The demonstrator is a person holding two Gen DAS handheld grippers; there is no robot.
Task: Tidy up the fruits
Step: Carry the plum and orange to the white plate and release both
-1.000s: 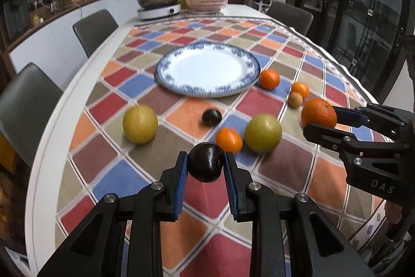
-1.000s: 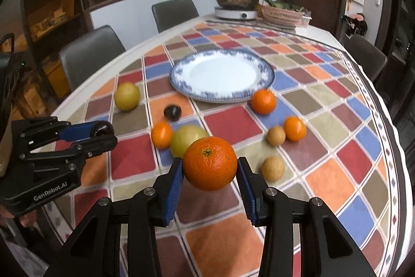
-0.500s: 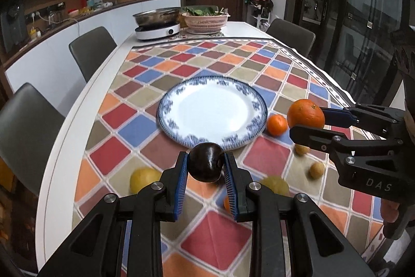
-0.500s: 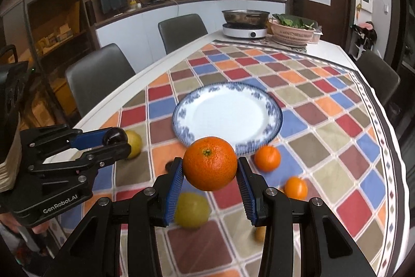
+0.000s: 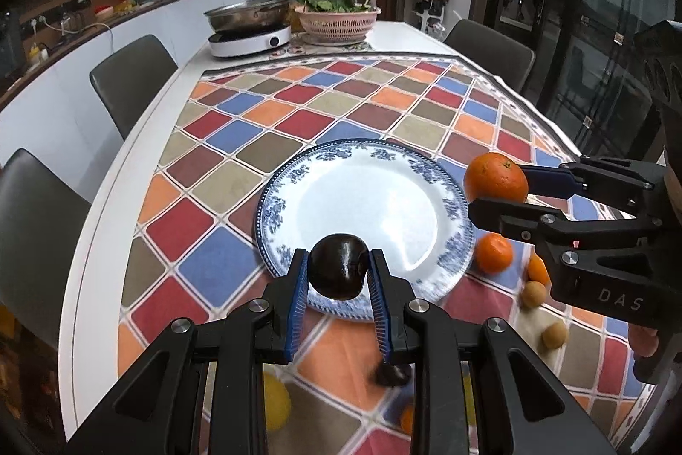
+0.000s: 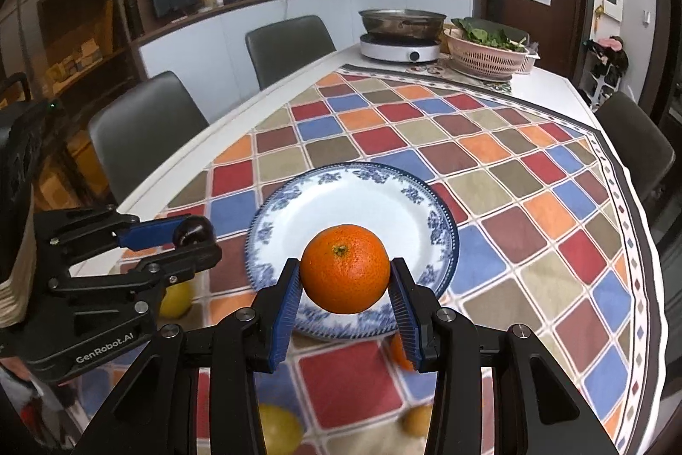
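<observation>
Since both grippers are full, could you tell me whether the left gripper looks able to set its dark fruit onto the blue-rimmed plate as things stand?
Probably yes: the left gripper holds the dark fruit at the near rim of the plate, whose surface is bare.

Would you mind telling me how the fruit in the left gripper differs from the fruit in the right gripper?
The dark fruit in the left gripper is near black, smooth and glossy; the orange in the right gripper is bright orange with a dimpled skin and a green stem scar. The dark fruit looks clearly smaller than the orange. Both are roundish, clamped between blue pads and held in the air in front of the plate, which has no fruit on it.
</observation>
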